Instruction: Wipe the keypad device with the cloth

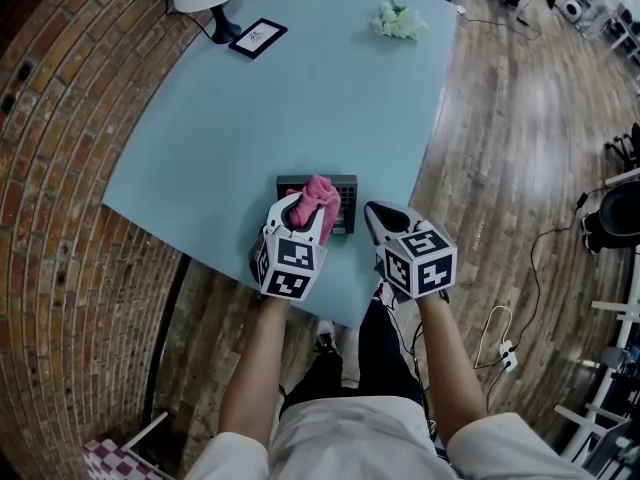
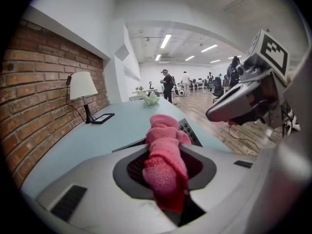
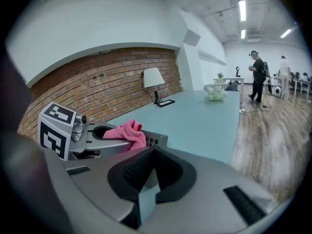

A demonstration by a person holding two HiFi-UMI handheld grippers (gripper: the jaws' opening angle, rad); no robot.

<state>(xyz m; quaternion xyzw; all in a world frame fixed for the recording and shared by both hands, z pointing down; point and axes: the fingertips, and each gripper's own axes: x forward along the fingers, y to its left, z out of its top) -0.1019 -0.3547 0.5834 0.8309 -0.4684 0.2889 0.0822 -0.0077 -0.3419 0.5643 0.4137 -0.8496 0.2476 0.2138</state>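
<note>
- Bench [image 1: 300, 98]: pale blue; carries everything listed.
- Left gripper [image 1: 303, 213]: jaws clenched on the cloth, at the device's near edge.
- Right gripper [image 1: 380, 218]: jaws closed on nothing, just beside the device's right end.
- Keypad device [image 1: 347, 211]: dark, flat, near the bench's front edge; buttons show at its right.
- Cloth [image 1: 318, 198]: pink, bunched over the device's middle.
- Step: wiping, apparently early. The next move calls for light strokes across the buttons, with the device kept from sliding.

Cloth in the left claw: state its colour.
The cloth is pink, best seen in the left gripper view.
</note>
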